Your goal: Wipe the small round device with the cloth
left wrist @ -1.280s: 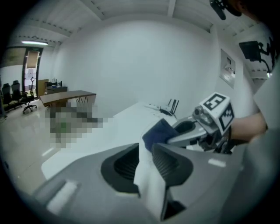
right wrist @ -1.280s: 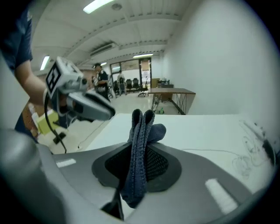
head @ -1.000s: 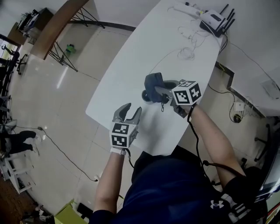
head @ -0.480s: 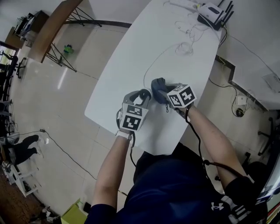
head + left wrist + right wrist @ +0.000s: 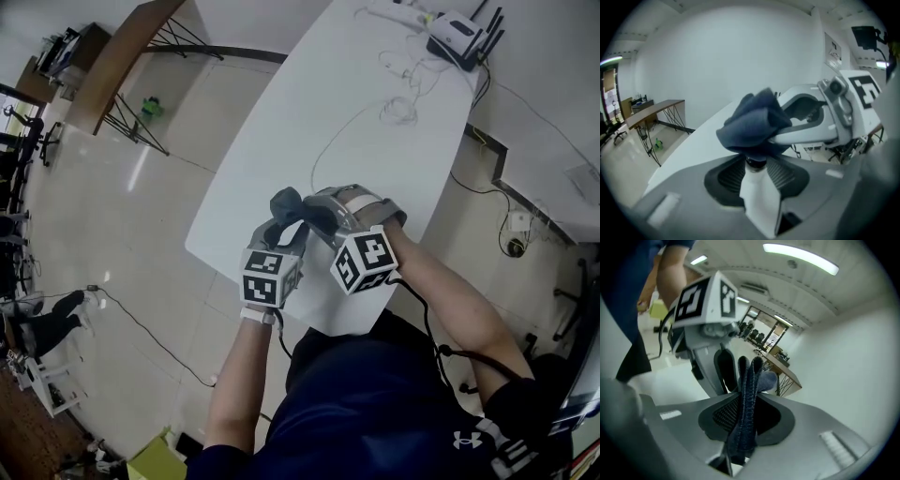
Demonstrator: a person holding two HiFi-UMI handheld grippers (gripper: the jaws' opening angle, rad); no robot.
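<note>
Small round device [image 5: 758, 201]: white body, dark top, sitting upright between the jaws of the left gripper [image 5: 757, 176], which are clamping on it over the near part of the white table [image 5: 356, 103].
Cloth [image 5: 754, 124]: dark blue and bunched, pressing on the device's top and blocking it from the head view. The right gripper [image 5: 743, 413] is pinching it, jaws closed on its folds.
Surroundings: loose cables [image 5: 401, 105] and a router [image 5: 459, 42] are lying at the table's far end, well apart. A wooden desk [image 5: 112, 56] is standing on the floor beyond.

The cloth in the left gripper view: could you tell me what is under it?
A white device, gripped in the left claw, with a dark ring; the cloth hides its top.
</note>
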